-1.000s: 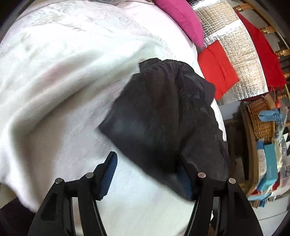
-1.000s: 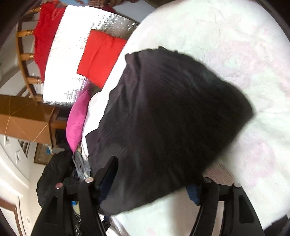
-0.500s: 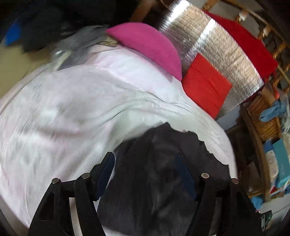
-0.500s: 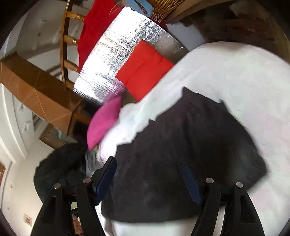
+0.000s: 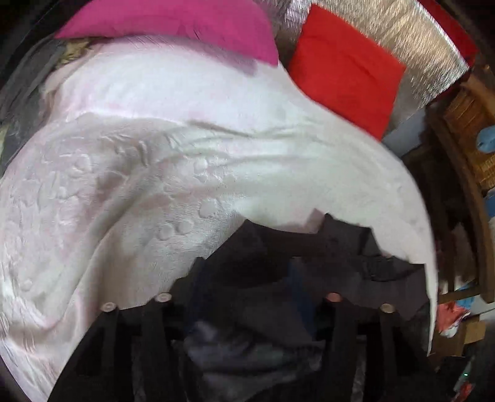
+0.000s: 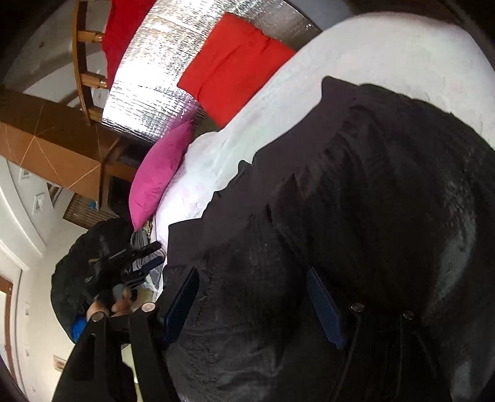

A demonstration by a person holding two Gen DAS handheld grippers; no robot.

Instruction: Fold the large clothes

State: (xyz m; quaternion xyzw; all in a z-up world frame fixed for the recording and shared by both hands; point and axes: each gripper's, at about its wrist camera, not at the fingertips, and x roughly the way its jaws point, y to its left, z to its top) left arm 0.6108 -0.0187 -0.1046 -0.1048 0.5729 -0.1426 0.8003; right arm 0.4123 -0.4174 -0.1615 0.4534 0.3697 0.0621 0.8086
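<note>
On the white embossed bedspread, the black garment lies crumpled toward one side edge. Left gripper: jaws just narrowing, dark cloth between them, grip cannot be told through blur. Right gripper: jaws apart over the garment, pads not pressing. Pink cushion at the far edge.

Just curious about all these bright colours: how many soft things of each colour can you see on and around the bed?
Black garment: 1
White bedcover: 1
Pink cushion: 1
Red cushion: 1
Red cloth on the wooden rail: 1
Total: 5
</note>
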